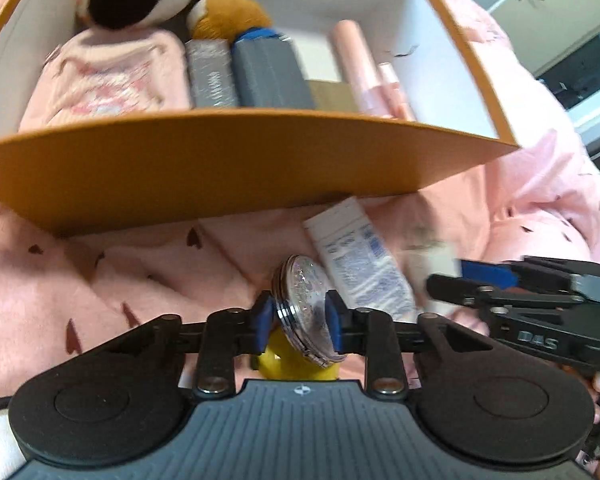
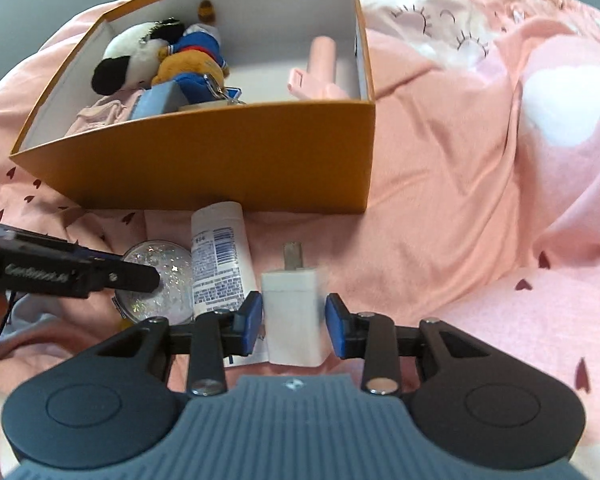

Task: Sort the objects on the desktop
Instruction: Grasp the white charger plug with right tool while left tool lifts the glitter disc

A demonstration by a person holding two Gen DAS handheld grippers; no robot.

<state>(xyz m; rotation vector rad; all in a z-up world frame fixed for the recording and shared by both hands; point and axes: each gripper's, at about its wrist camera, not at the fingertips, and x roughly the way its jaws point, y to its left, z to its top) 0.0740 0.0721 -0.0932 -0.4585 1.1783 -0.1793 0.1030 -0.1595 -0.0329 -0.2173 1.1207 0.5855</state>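
Pink bedspread (image 2: 480, 160), left gripper (image 1: 296, 316) clamping glitter compact (image 1: 306, 300)

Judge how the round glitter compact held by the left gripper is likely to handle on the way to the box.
The glitter compact looks rigid with a smooth, glossy face, so it may slip. The left gripper pinches it tilted, across its thin edges, so it could pivot between the pads. Being a disc, it would probably roll if dropped on edge.

Setting is looking like a home bedroom: pink heart-print bedding (image 2: 460, 168) is lying rumpled under an orange storage box (image 2: 220, 160) that is holding plush toys (image 2: 148, 56) and small personal items.
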